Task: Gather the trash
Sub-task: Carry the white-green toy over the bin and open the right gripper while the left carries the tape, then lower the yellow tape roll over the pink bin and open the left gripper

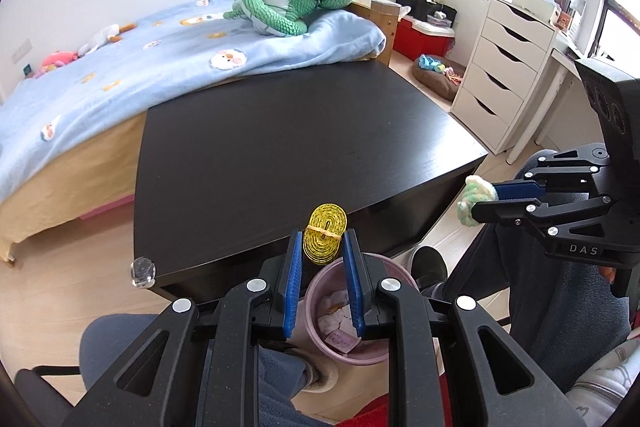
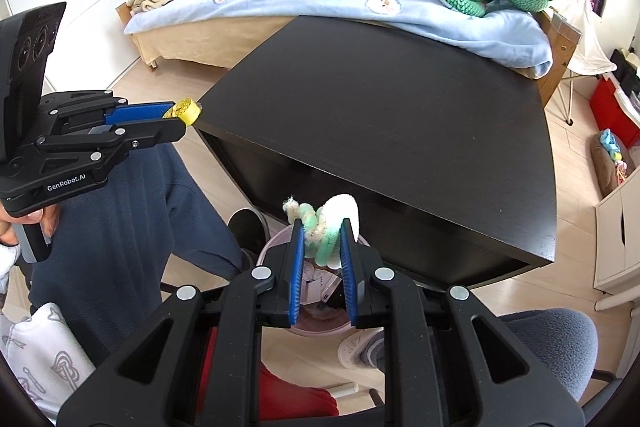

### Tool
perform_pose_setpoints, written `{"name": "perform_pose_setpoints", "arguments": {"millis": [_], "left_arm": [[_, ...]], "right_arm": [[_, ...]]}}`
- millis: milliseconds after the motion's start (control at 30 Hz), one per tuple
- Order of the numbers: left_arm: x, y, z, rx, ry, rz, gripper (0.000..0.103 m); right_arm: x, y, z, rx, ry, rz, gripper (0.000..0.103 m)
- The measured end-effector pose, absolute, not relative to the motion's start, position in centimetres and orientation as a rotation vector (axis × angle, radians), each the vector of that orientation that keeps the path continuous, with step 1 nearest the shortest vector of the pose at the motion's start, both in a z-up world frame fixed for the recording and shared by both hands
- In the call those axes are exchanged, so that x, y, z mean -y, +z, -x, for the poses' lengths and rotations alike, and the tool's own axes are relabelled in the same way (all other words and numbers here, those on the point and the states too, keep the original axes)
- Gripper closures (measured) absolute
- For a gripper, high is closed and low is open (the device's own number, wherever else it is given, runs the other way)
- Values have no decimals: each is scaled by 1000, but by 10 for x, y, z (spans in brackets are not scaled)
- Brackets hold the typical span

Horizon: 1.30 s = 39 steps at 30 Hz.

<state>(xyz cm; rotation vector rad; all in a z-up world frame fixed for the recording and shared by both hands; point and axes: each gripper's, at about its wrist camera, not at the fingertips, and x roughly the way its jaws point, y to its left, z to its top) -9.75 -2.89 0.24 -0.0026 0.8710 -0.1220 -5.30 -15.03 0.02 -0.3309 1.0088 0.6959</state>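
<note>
My left gripper [image 1: 323, 241] is shut on a coiled yellow ribbon roll [image 1: 325, 235] bound with a rubber band, held above a pink trash bin [image 1: 362, 355] that has paper scraps inside. My right gripper [image 2: 322, 241] is shut on a tangle of green and white fuzzy rope [image 2: 324, 227], also over the bin [image 2: 276, 241]. Each gripper shows in the other's view: the right gripper [image 1: 478, 201] with its rope [image 1: 474, 197] at right, the left gripper [image 2: 180, 119] with the yellow roll [image 2: 184, 110] at left.
A dark brown table [image 1: 296, 163] stands just beyond the bin, with a clear corner guard [image 1: 143, 271]. Behind it is a bed [image 1: 120, 67] with a blue blanket and a green plush dragon [image 1: 288, 3]. A white drawer unit [image 1: 500, 75] stands at right. The person's legs flank the bin.
</note>
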Motion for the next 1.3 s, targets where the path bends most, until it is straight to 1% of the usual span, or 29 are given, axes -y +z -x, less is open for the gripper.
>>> {"name": "perform_pose_setpoints", "arguments": {"millis": [100,133,167,200,233,267,300,433,567,1033,1300], "left_arm": [[28,3,96,-868,-125,10,83],[27,2,96,-868,-125,9,83],[27,1,96,-869,-124,8,83],[27,1,95,-870,-126,11,83],[27,0,96,-871,-127,13,83],[27,0,96,-871,-129,13,83],[27,0,96,-872,-131,12,83],[29,-2,97,-875,-152,11,82],[34,-1,97,-877,-171,7,82],[52,3,100,-863,-232,-6,82],[61,7,99,-859,-252,-20,82]], "right_arm": [[148,-1,53,-1013,714,327,83],[147,-1,53,-1013,713,335,74],[146,-2,53,-1010,710,340,56],[147,-2,53,-1008,706,336,46],[148,-2,52,-1004,703,324,30],[150,-1,51,-1001,697,310,17],[151,-1,50,-1001,691,300,13],[157,0,46,-1005,665,273,7],[163,1,43,-1011,658,238,3],[172,6,47,-991,582,264,3],[187,13,44,-977,544,232,3]]}}
